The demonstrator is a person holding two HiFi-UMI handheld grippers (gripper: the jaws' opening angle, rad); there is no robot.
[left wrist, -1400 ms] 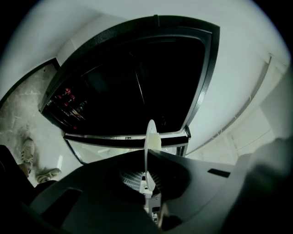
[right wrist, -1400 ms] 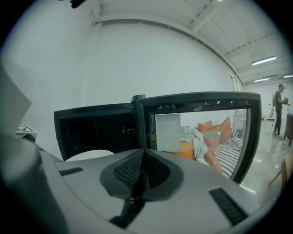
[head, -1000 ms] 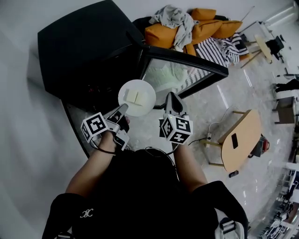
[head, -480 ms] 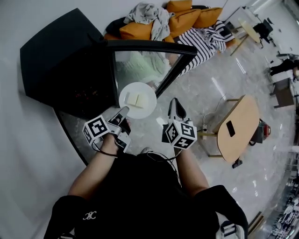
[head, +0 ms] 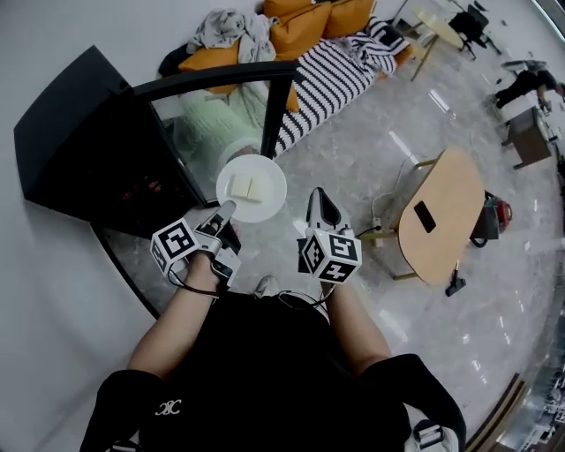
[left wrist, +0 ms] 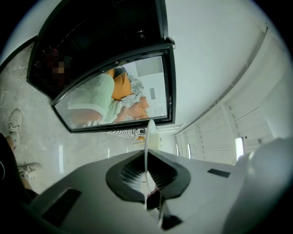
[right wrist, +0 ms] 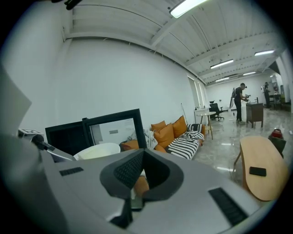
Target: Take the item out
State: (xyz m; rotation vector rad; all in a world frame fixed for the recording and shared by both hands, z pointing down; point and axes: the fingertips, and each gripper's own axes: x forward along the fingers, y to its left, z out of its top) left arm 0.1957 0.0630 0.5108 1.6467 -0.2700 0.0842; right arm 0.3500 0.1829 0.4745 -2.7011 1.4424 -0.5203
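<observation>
A white plate [head: 252,188] with two pale food slabs [head: 245,187] hangs in the air in front of the black oven [head: 79,141]. The oven's glass door [head: 221,115] stands swung open. My left gripper [head: 225,210] is shut on the plate's near rim. In the left gripper view the plate [left wrist: 147,146] shows edge-on between the jaws, with the open door [left wrist: 114,91] beyond it. My right gripper [head: 320,196] is shut and empty, just right of the plate. Its own view shows the plate [right wrist: 98,151] at the left and the oven door [right wrist: 114,128] behind.
A sofa with orange cushions [head: 309,18] and a striped blanket [head: 327,79] stands behind the oven. An oval wooden table [head: 441,216] with a black phone [head: 425,216] is at the right. A person [right wrist: 239,103] stands far off. The floor is glossy marble.
The plate, held by my left gripper, has come away from the oven's opening. The oven has slid to the left of the head view. The right gripper stayed beside the plate.
</observation>
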